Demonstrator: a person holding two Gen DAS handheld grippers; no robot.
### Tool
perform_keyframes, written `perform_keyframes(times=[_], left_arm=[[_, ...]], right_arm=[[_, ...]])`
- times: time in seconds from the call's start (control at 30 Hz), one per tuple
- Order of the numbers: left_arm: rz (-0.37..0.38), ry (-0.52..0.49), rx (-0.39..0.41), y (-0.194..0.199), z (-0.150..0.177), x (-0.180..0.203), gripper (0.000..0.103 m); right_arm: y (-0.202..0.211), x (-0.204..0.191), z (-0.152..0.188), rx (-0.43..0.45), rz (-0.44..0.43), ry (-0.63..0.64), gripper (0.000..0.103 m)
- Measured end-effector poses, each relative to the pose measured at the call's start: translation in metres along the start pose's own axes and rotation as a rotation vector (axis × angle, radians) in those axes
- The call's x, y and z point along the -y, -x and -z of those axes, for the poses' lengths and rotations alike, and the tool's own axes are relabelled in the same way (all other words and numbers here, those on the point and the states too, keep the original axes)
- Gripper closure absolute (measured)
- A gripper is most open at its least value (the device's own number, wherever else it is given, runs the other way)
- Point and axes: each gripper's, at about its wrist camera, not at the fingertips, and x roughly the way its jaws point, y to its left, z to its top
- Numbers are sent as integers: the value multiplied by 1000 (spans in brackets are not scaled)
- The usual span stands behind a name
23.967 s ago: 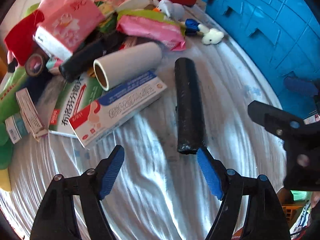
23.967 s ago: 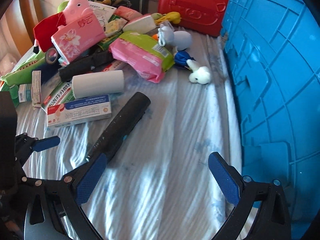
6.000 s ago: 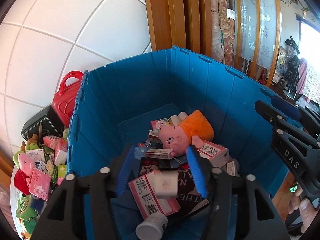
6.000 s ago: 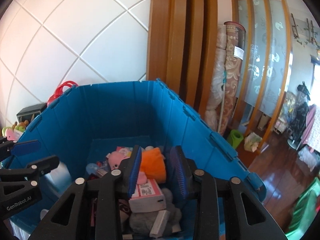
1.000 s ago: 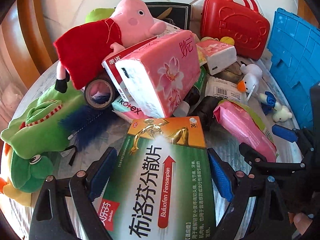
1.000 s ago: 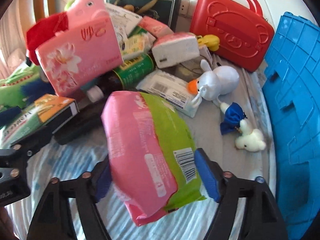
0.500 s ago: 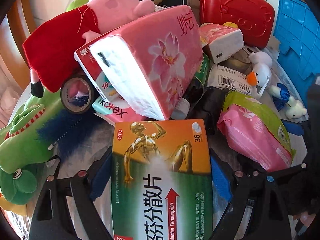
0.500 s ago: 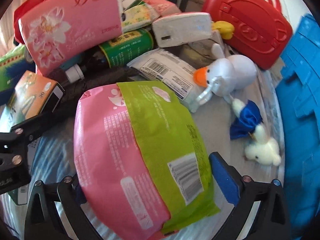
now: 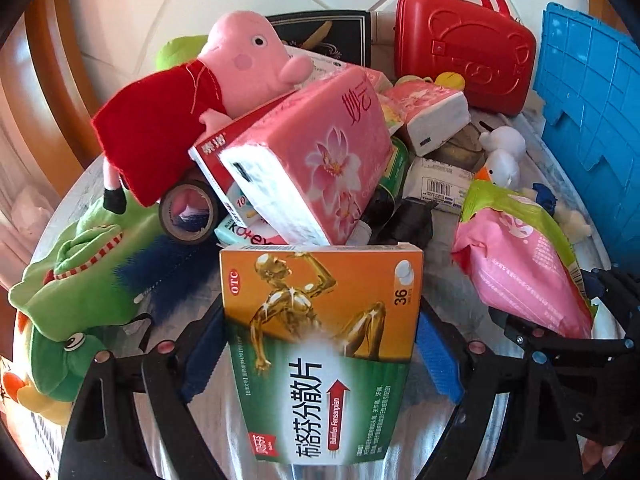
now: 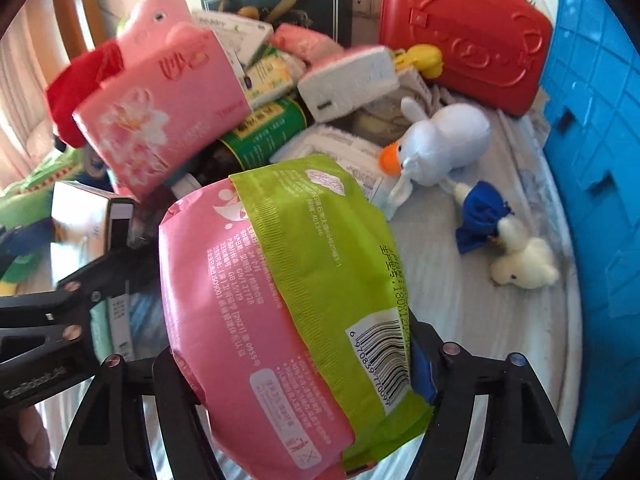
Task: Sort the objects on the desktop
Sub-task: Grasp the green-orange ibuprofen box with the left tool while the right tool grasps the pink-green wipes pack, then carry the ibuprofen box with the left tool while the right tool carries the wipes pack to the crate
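My left gripper (image 9: 320, 354) is shut on an orange and green medicine box (image 9: 320, 320), which stands tilted up off the cloth between the blue pads (image 9: 436, 356). In the right wrist view, a pink and green soft pack (image 10: 288, 280) fills the right gripper (image 10: 298, 368). Its jaws are closing, and the one blue pad that shows (image 10: 422, 368) presses the pack's green side. The other pad is hidden behind the pack. From the left wrist view the same pack (image 9: 520, 264) hangs at the right, above the table.
A blue crate (image 9: 592, 112) stands at the right, a red case (image 9: 464, 48) at the back. The heap holds a pink tissue pack (image 9: 320, 160), a pig plush (image 9: 192, 96), a frog plush (image 9: 80, 272), a tape roll (image 9: 186, 212) and a white duck plush (image 10: 440, 140).
The right jaws widened around the pink and green pack, then closed on it, and it now sits higher. The medicine box in the left gripper has tipped up and pulled back from the heap.
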Motion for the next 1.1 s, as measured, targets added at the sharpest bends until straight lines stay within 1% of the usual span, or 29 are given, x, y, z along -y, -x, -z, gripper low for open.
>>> perform_keyframes(times=[0.2,0.37,0.47,0.53,0.6,0.7,0.8,0.87,0.97,1.07,1.1], left_arm=[[-8,13,90,55,-13,-6,17],[-5,29,202,117,-33,-5,16],[10,21,278,156,-47,6,17],[29,11,330,181,-57,18,17],[56,-9,382,207,-67,35,16],[102,-42,450,240,-81,69,16],[175,-74,500,266,-91,108,16],[221,-104,529,281,-95,141,16],[298,-153,546,297,-98,191,16],[355,-203,526,302,-96,242,16],[291,-212,557,306,-92,257,16]], right_arm=[[63,-3,-10,125,38,8,30],[137,-10,-27,258,64,13,30],[187,-10,-33,333,81,7,30],[222,-2,-36,387,96,-10,30],[257,6,-35,441,119,-26,30],[310,29,-27,514,166,-59,30],[355,58,-14,576,230,-97,30],[380,82,-1,607,265,-127,30],[409,119,21,624,333,-177,30],[424,159,46,609,395,-225,30],[427,170,55,600,411,-239,30]])
